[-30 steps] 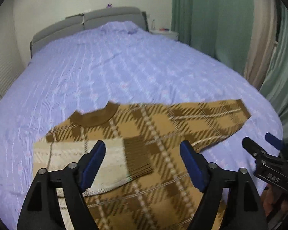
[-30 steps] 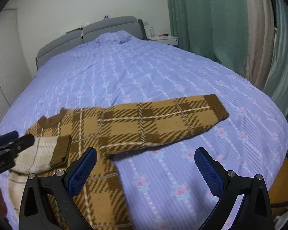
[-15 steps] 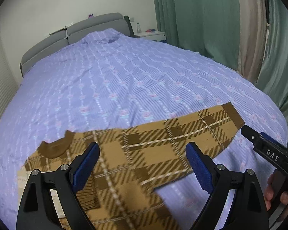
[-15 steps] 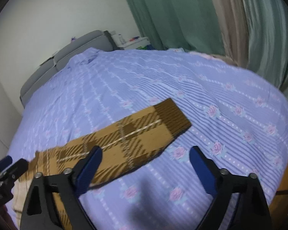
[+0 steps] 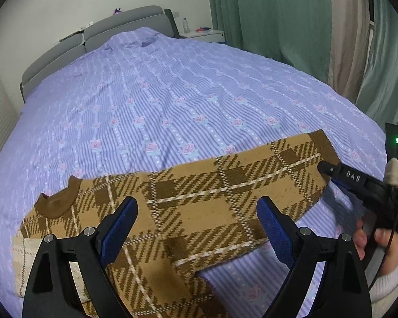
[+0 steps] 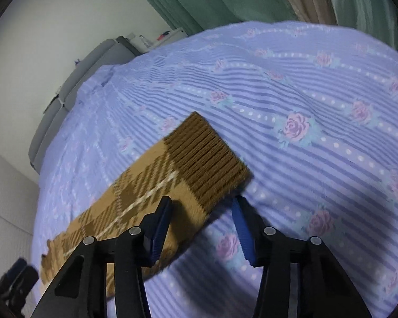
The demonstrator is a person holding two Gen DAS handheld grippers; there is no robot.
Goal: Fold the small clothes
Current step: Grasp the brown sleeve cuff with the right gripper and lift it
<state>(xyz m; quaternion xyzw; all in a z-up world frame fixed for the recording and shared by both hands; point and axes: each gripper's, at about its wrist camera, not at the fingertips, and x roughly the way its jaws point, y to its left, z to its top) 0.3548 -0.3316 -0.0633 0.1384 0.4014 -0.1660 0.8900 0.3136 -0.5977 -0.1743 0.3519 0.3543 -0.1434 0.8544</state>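
Observation:
A brown plaid sweater [image 5: 193, 212] lies flat on the bed, collar to the left, one sleeve [image 5: 291, 164] stretched out to the right. Its other sleeve is folded in, showing cream underside at lower left. My left gripper [image 5: 196, 228] is open and empty above the sweater's body. My right gripper [image 6: 201, 212] is partly open, its jaws either side of the near edge of the sleeve's ribbed cuff [image 6: 207, 156]; the sleeve edge lies between the pads, which are not closed on it. The right gripper also shows in the left wrist view [image 5: 331, 172] at the cuff.
The bed has a purple striped floral cover [image 5: 172, 92] and a grey headboard [image 5: 98, 34]. A white nightstand [image 5: 204, 34] stands by green curtains [image 5: 265, 13] on the right. The bed's right edge is close to the cuff.
My right gripper has moved down to the sleeve cuff and its jaws have narrowed around the cuff's edge. My left gripper has shifted right, toward the sleeve.

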